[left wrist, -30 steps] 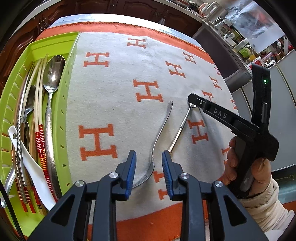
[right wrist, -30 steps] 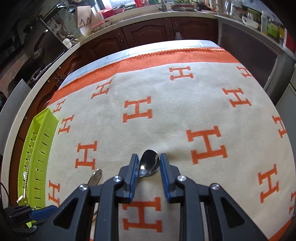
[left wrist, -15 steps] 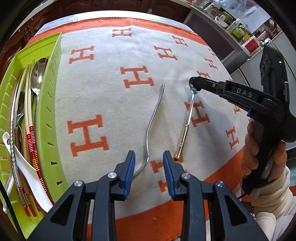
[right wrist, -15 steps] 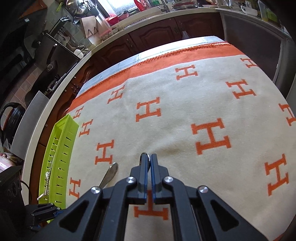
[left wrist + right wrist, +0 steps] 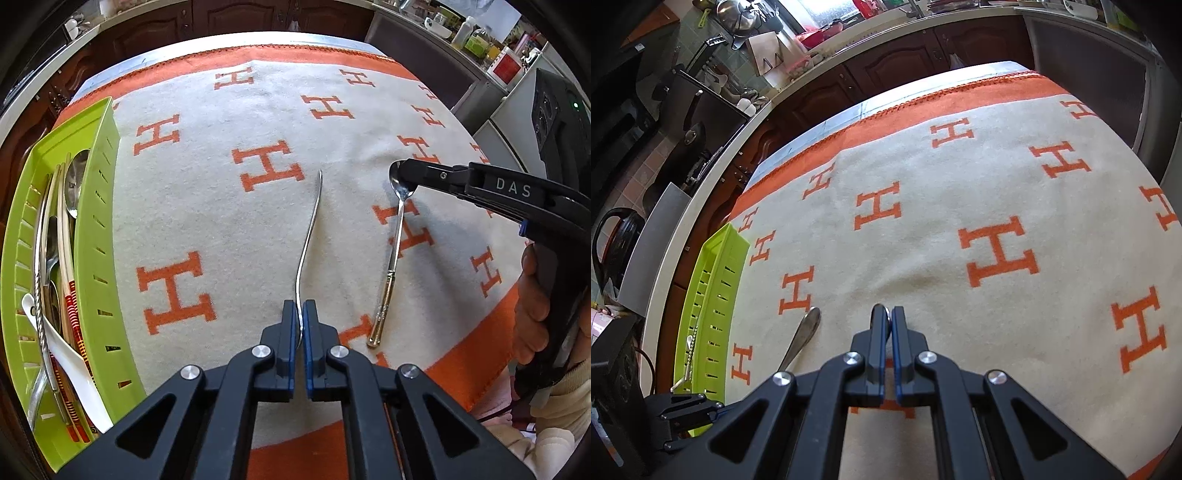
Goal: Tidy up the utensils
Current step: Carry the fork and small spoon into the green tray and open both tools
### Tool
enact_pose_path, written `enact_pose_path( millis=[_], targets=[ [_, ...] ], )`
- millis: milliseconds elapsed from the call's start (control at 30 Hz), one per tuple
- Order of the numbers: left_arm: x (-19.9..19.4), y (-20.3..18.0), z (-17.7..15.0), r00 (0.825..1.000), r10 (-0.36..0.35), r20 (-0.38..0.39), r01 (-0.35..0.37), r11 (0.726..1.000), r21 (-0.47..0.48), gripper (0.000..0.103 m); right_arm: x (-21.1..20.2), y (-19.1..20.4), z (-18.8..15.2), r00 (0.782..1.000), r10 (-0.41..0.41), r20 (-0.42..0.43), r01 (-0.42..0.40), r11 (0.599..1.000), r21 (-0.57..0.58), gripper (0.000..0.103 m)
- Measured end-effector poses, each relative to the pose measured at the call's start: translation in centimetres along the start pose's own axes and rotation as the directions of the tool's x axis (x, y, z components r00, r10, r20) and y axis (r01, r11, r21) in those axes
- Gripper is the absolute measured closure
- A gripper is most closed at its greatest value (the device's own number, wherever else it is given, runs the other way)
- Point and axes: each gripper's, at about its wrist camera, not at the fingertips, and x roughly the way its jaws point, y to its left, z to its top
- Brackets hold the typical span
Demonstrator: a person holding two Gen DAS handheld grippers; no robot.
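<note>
Here, the left gripper [image 5: 300, 325] has just closed on a fork [image 5: 309, 236] lying on the H-patterned blanket [image 5: 207, 206]; the right gripper [image 5: 400, 173], marked "DAS", pinches a spoon [image 5: 393, 254] by its bowl.

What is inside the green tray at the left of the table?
The green tray holds a large metal spoon, pale chopsticks with red-banded ends, a white spoon and a twisted metal handle. Pieces underneath are partly covered.

Your utensil tray [image 5: 94, 236] sits at nine o'clock on the tabletop [image 5: 221, 206]; fork [image 5: 308, 236] centre, spoon [image 5: 393, 258] at three o'clock.
</note>
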Motion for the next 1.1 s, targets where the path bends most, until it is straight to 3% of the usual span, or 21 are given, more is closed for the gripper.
enact_pose_path(
  millis=[367,533,700,900,1100],
  targets=[
    [-3.8,1.2,0.4,0.994,-0.005,0.106,0.012,0.998,-0.069,0.102,-1.8,2.2,0.9,0.996,0.093,0.008,-0.093,0.995,-0.025,0.1],
    [-6.9,4.0,-0.1,0.986,0.048,0.162,-0.022,0.987,-0.159,0.102,-2.3,5.3,1.6,0.989,0.148,0.001,-0.147,0.986,-0.083,0.1],
    [-9.8,8.8,-1.0,0.968,0.141,0.209,-0.078,0.956,-0.284,0.102,-2.3,10.0,2.6,0.98,0.197,-0.017,-0.197,0.965,-0.174,0.1],
    [-10.9,14.2,-2.8,0.95,0.239,0.204,-0.136,0.898,-0.418,0.102,-0.9,16.1,3.5,0.973,0.224,-0.051,-0.229,0.931,-0.283,0.1],
    [-9.8,17.3,-4.6,0.955,0.234,0.184,-0.121,0.869,-0.48,0.102,2.4,21.2,3.0,0.977,0.182,-0.11,-0.211,0.894,-0.395,0.1]
  ],
)
